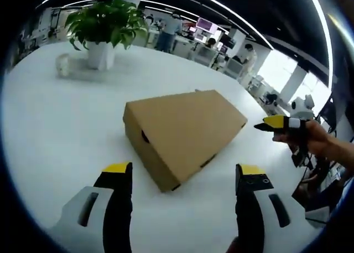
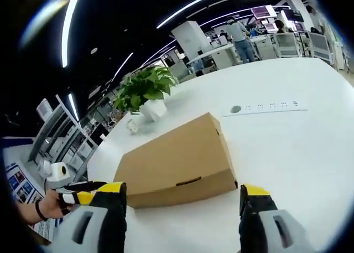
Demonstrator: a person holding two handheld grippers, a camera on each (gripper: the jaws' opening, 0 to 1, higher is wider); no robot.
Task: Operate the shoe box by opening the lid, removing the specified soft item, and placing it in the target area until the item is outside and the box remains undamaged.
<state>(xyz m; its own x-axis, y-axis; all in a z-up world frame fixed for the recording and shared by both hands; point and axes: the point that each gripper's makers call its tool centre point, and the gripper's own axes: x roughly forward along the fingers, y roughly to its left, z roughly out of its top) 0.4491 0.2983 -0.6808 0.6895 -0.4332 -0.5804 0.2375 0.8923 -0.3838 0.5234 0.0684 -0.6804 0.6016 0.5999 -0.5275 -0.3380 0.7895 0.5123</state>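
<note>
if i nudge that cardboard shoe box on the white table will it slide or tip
The shoe box is low, wide and lying flat, so it should slide rather than tip. The table looks smooth and glossy, so little grip is likely. Thin cardboard walls may dent if pinched hard.

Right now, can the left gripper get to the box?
Probably yes. The left gripper is open, with the closed box lying straight ahead of its jaws on the table. Nothing sits between them. The right gripper hovers off to the box's side, apart from it.
</note>
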